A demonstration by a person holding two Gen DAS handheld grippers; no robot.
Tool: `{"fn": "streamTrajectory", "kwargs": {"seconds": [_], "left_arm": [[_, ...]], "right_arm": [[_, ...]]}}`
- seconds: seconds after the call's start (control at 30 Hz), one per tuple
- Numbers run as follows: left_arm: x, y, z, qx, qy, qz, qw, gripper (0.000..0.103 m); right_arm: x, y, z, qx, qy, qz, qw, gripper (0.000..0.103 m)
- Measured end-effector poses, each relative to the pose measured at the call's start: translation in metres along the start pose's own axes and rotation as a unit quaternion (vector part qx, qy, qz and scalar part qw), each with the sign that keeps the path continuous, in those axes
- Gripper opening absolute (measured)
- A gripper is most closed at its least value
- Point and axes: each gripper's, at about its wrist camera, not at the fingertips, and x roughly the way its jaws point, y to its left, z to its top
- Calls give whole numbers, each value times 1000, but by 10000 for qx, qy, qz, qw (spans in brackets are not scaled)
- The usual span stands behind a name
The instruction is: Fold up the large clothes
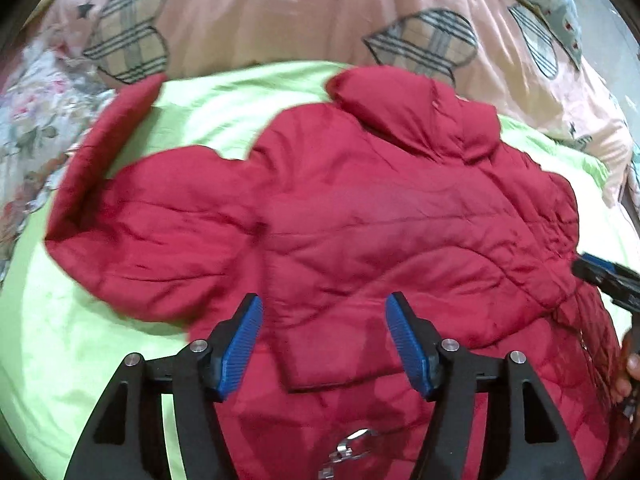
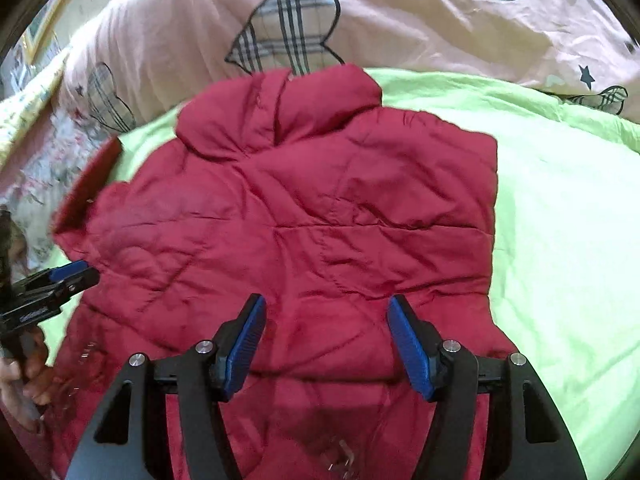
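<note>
A dark red puffer jacket (image 1: 360,220) (image 2: 300,220) lies spread on a light green sheet (image 1: 80,360), collar (image 1: 412,112) toward the far side. One sleeve (image 1: 132,224) stretches out to the left, its cuff end bent up. A folded layer of the jacket lies across its near part, with an edge (image 1: 332,380) between my left fingers. My left gripper (image 1: 324,298) (image 2: 76,274) hangs open above the jacket's near left part, its blue pads apart and pressing on nothing. My right gripper (image 2: 327,298) (image 1: 592,268) hangs open above the near right part, holding nothing.
A pink quilt with plaid heart patches (image 1: 280,12) (image 2: 400,20) is bunched along the far side. Floral bedding (image 1: 28,128) lies at the left. Bare green sheet (image 2: 560,240) extends right of the jacket. A person's hand (image 2: 24,376) grips the left tool.
</note>
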Motion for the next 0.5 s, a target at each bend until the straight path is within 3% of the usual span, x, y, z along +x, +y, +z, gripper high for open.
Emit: {"fn": "streamTrajectory", "kwargs": {"seconds": [0.33, 0.5], "left_arm": [[-20, 39, 11, -323, -212, 644, 9972, 65], [-17, 50, 32, -307, -378, 1338, 9898, 74]], "right_arm": [[-25, 22, -18, -38, 19, 364, 9993, 66], [-31, 27, -25, -28, 51, 440, 9990, 67]]}}
